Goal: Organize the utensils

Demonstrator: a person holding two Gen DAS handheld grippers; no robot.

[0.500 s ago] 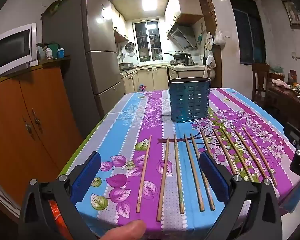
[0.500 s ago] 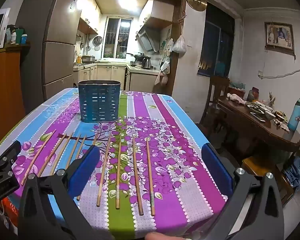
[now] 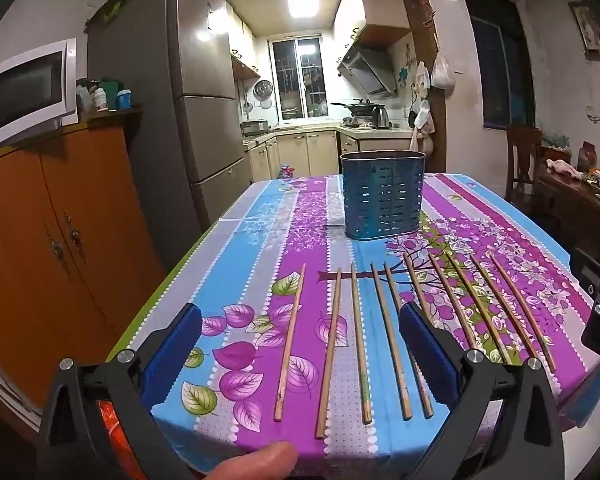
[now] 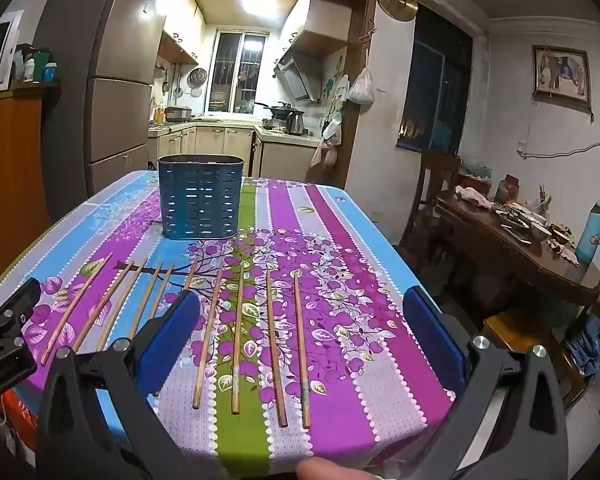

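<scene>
Several wooden chopsticks [image 3: 360, 340] [image 4: 236, 336] lie side by side in a row on the flowered tablecloth, tips pointing away from me. Behind them stands an upright blue perforated utensil holder [image 3: 383, 196] [image 4: 200, 196]; nothing shows above its rim. My left gripper [image 3: 300, 344] hovers wide open over the near table edge, framing the left chopsticks. My right gripper [image 4: 302, 328] is likewise open above the right chopsticks. Neither holds anything. A thumb tip shows at the bottom of each view.
The table [image 3: 260, 208] [image 4: 364, 280] is covered in a striped purple, blue and green cloth. An orange cabinet [image 3: 60, 220] with a microwave stands left, a fridge [image 3: 204, 120] behind it. A wooden chair and a cluttered dark side table [image 4: 512, 240] stand at the right.
</scene>
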